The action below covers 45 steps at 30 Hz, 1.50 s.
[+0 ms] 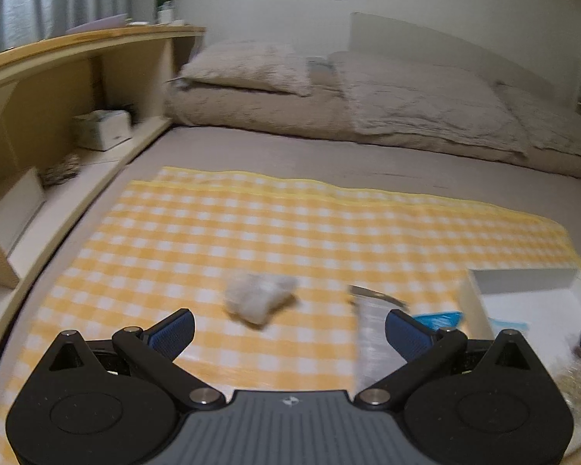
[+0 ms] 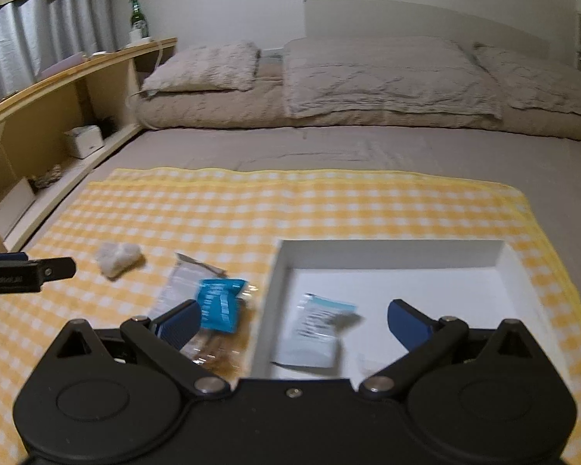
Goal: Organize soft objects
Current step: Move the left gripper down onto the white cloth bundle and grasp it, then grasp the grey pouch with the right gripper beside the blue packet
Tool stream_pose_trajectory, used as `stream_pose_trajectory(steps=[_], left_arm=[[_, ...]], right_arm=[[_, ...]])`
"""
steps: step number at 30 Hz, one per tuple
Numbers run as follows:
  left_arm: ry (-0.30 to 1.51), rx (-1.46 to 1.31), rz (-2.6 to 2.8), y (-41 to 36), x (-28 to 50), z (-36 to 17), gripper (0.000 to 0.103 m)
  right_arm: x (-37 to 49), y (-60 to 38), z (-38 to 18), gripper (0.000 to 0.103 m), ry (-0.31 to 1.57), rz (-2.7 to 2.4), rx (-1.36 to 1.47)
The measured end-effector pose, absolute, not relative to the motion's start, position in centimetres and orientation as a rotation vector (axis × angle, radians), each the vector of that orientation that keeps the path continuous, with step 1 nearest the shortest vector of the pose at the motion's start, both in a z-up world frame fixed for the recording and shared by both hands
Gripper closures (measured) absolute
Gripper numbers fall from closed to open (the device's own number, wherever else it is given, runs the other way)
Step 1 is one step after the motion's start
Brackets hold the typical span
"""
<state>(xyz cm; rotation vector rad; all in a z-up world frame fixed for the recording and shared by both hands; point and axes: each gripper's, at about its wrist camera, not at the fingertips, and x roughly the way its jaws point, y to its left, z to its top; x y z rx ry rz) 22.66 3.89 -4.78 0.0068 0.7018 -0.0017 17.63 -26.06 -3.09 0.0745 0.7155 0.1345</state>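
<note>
Covering the bed (image 2: 368,147), a yellow checked cloth (image 2: 290,201) is being used; one pale packet (image 2: 313,329) is being held by the white box (image 2: 387,254). Both tongs (image 1: 289,327) (image 2: 292,323) are being kept wide open, empty.

A home bedroom: a bed (image 2: 368,147) with pillows (image 2: 205,66) along its far edge, wooden headboard shelving (image 2: 58,93) beside it, curtains (image 2: 38,35).

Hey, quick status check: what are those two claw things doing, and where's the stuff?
Left gripper open, empty. Right gripper open, empty. One packet in white box; white bundle, blue packet on checkered cloth. Nothing blocking.
</note>
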Motion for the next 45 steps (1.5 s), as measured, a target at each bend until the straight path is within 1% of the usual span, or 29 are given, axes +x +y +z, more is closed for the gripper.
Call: stream_pose_trajectory(steps=[6, 13, 16, 17, 18, 19, 21, 22, 23, 24, 25, 27, 28, 30, 32, 36, 37, 39, 40, 43, 45], left_arm=[[0.707, 0.003, 0.053, 6.4, 25.2, -5.5, 0.000], [0.689, 0.107, 0.017, 6.3, 28.2, -6.9, 0.000], [0.658, 0.225, -0.016, 5.7, 29.1, -7.6, 0.005], [0.660, 0.252, -0.035, 5.6, 29.4, -8.0, 0.010], [0.672, 0.275, -0.060, 5.5, 29.9, -8.5, 0.016], [0.686, 0.293, -0.078, 5.5, 30.3, -8.9, 0.019], [0.718, 0.331, -0.107, 5.4, 31.1, -9.9, 0.031], [0.738, 0.348, -0.118, 5.4, 31.5, -10.3, 0.034], [0.757, 0.362, -0.124, 5.5, 32.0, -10.8, 0.040], [0.769, 0.370, -0.127, 5.6, 32.2, -11.2, 0.044], [0.779, 0.374, -0.131, 5.8, 32.6, -11.5, 0.046], [0.792, 0.370, -0.138, 6.0, 33.1, -11.9, 0.050], [0.795, 0.367, -0.146, 6.1, 33.4, -12.1, 0.050], [0.797, 0.367, -0.166, 6.0, 33.7, -12.2, 0.050], [0.802, 0.375, -0.185, 5.6, 33.9, -12.5, 0.050], [0.832, 0.376, -0.202, 5.0, 34.1, -13.2, 0.051], [0.846, 0.387, -0.201, 5.0, 34.2, -13.5, 0.053], [0.874, 0.404, -0.186, 4.9, 34.1, -13.9, 0.062], [0.883, 0.400, -0.184, 5.0, 34.0, -14.0, 0.063], [0.902, 0.381, -0.181, 5.5, 33.6, -14.0, 0.068], [0.911, 0.363, -0.175, 5.8, 33.5, -13.7, 0.071]], right_arm=[[19.5, -22.7, -3.7, 0.000, 0.748, 0.188, 0.110], [21.9, -20.1, -5.3, 0.000, 0.805, 0.228, 0.198], [22.7, -19.0, -6.1, 0.000, 0.824, 0.250, 0.253], [22.9, -18.7, -6.3, 0.001, 0.826, 0.250, 0.265], [23.0, -18.4, -6.7, 0.004, 0.833, 0.256, 0.279], [23.3, -18.2, -7.0, 0.006, 0.842, 0.265, 0.292], [23.6, -17.8, -7.8, 0.011, 0.863, 0.276, 0.323], [23.8, -17.7, -8.2, 0.013, 0.873, 0.279, 0.340], [24.0, -17.7, -8.6, 0.017, 0.882, 0.281, 0.354], [24.3, -17.7, -9.0, 0.021, 0.891, 0.281, 0.369], [24.6, -17.7, -9.4, 0.023, 0.901, 0.281, 0.383], [25.1, -17.6, -10.3, 0.030, 0.922, 0.279, 0.405], [25.3, -17.6, -10.8, 0.033, 0.932, 0.285, 0.415], [25.7, -17.5, -11.4, 0.042, 0.947, 0.300, 0.436], [26.1, -17.2, -12.0, 0.046, 0.966, 0.317, 0.461], [26.4, -16.3, -13.0, 0.046, 0.992, 0.323, 0.450], [26.5, -16.0, -13.2, 0.046, 0.997, 0.319, 0.431], [26.6, -15.5, -13.6, 0.048, 0.999, 0.325, 0.391], [26.6, -15.1, -13.8, 0.050, 1.000, 0.335, 0.353], [26.1, -13.6, -14.4, 0.062, 1.023, 0.375, 0.214], [25.4, -12.7, -14.7, 0.077, 1.032, 0.393, 0.107]])
